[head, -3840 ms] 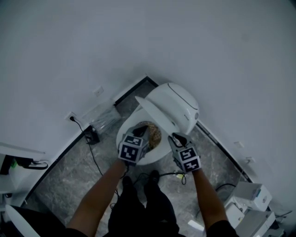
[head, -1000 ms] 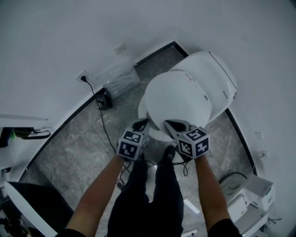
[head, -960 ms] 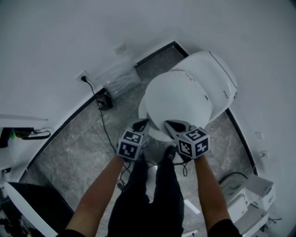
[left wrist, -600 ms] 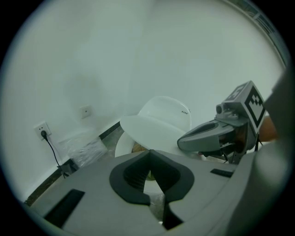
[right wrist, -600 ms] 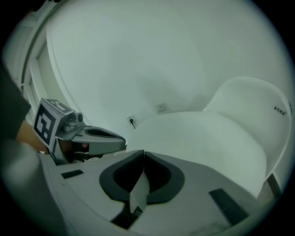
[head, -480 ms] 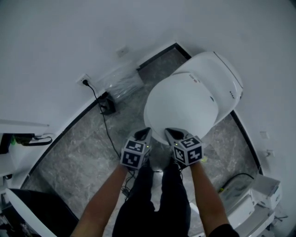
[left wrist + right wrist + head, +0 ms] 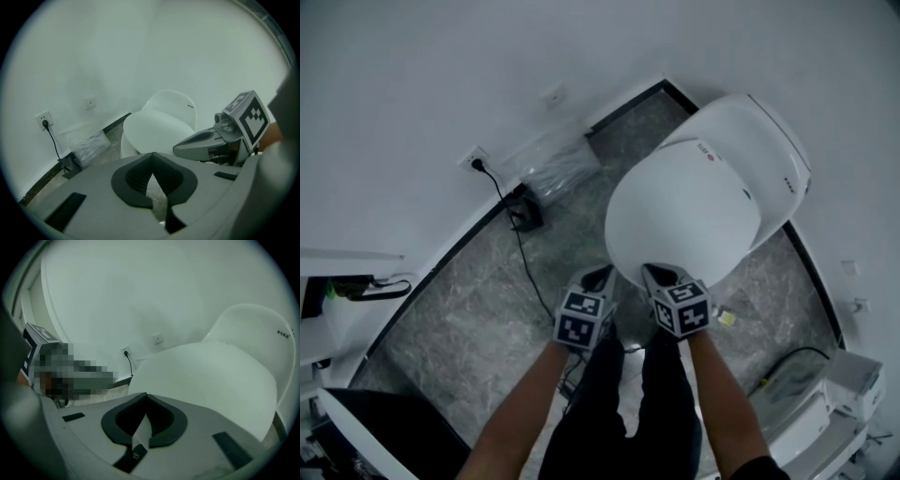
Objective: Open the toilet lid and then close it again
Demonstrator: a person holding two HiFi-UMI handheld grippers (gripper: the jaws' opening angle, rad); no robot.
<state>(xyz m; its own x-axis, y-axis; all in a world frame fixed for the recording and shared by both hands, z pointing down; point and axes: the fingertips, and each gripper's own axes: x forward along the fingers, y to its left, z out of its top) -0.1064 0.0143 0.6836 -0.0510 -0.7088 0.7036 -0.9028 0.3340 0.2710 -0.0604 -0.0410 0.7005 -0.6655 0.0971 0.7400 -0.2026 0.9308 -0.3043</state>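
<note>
Hovering at the near rim of the toilet lid [image 7: 684,220], both tools are clenched on nothing. The left gripper [image 7: 598,277] and the right gripper [image 7: 659,275] each show their dark pads pressed tip to tip, with only floor or lid beyond them.

The lid lies down flat over the bowl, far and slightly right of the two grippers. Its long axis runs from the rounded front edge by the tools up to the hinge at the rear housing [image 7: 773,141], far right. Its front points near, toward the person.

The right gripper is the closer one. Its tip sits at the lid's front rim — whether touching it I cannot tell. The left gripper is just left of that rim, over the grey marble floor [image 7: 478,300].

With the lid down, the closing step looks done, or all but — any further move would start from that front edge.
</note>
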